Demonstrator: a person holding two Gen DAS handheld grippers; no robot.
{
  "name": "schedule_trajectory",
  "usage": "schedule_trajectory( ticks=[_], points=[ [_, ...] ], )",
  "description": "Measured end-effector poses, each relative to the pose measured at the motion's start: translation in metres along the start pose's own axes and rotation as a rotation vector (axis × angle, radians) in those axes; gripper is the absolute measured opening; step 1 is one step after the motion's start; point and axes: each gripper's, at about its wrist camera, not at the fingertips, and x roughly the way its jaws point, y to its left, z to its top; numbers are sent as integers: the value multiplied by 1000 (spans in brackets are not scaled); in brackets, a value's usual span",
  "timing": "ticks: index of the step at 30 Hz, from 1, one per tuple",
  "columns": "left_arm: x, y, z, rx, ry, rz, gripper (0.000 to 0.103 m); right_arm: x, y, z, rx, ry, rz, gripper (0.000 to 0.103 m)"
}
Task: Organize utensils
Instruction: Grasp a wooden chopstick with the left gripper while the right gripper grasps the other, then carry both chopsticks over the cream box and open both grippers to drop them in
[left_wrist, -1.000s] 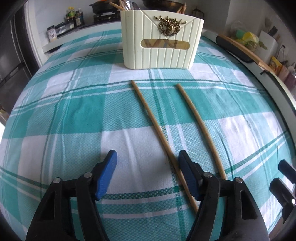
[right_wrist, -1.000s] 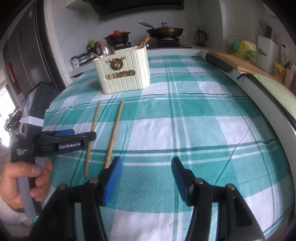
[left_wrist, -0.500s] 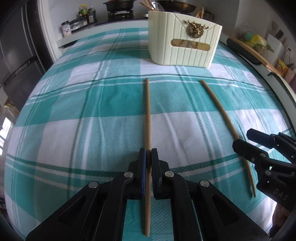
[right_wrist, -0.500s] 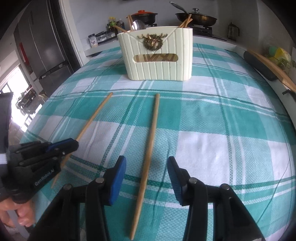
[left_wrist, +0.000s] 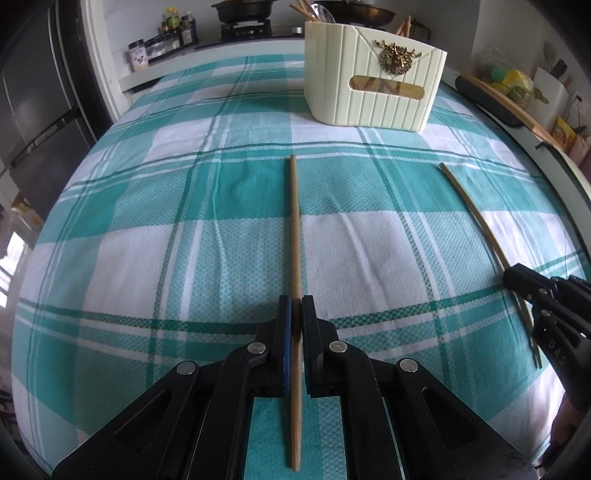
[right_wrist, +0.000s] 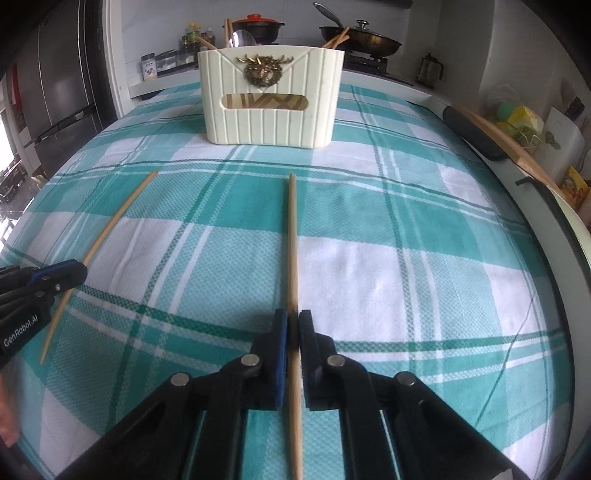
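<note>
The far chopstick (left_wrist: 484, 236) slips behind the right gripper (left_wrist: 517, 277) near the right edge, so its grip is out of sight. Inside the holder (right_wrist: 271, 96), only utensil tips poke above the rim. Bottle (right_wrist: 192, 37) labels far left are too small to read.

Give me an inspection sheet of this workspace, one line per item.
Surface: table under a teal and white checked tablecloth, lightly wrinkled.
Job's things: two wooden chopsticks, left chopstick and right chopstick, pointing toward the cream utensil holder, which already holds chopsticks and a spoon.
Clutter: nothing seen on the cloth.
Grippers: left gripper shut on the left chopstick; right gripper shut on the right chopstick; each grips the near half of its stick.
Cables: thin dark line on the cloth at right; cannot tell if it is a cable.
Surroundings: stove with pans, spice jars, refrigerator.
</note>
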Motion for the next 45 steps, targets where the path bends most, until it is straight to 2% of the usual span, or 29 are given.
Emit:
schedule_trajectory(
  ticks=[5,9,10,12,14,18,19,23,30,33,34,35,36,38,39,41,45],
  points=[
    [-11,8,-15,24,26,-30,4,-17,-17,-20,-8,56,-21,6],
    [-22,15,-16,42,40,-83,7,-24,-27,-22,-12,98,14,7],
    [-26,16,-14,56,36,-97,11,-26,-29,-19,-14,96,19,8],
    [-34,17,-4,90,22,-128,41,-32,-32,-9,-19,79,35,22],
    [-41,23,10,107,1,-162,53,-37,-37,5,-14,68,66,32],
    [-32,38,42,91,41,-238,58,-27,-50,33,12,129,183,32],
    [-27,40,49,91,54,-233,58,-22,-51,38,10,147,201,32],
    [1,32,67,158,103,-180,58,-2,-46,55,-44,202,197,32],
    [37,13,77,248,185,-103,58,42,-34,68,-94,275,184,32],
    [51,11,79,255,227,-75,60,52,-31,76,-96,243,166,32],
    [52,11,81,240,218,-86,60,55,-32,78,-84,239,169,32],
    [53,11,83,229,218,-99,52,56,-33,81,-72,224,173,26],
    [53,11,85,223,208,-108,36,57,-32,82,-76,217,168,8],
    [52,7,87,233,189,-113,7,58,-31,85,-81,200,169,7],
    [51,5,87,227,182,-111,4,57,-31,86,-79,193,171,7],
    [48,5,87,209,162,-125,3,49,-35,88,-57,159,185,7],
    [14,9,92,170,55,-165,3,4,-48,96,-11,20,207,7]
  ],
)
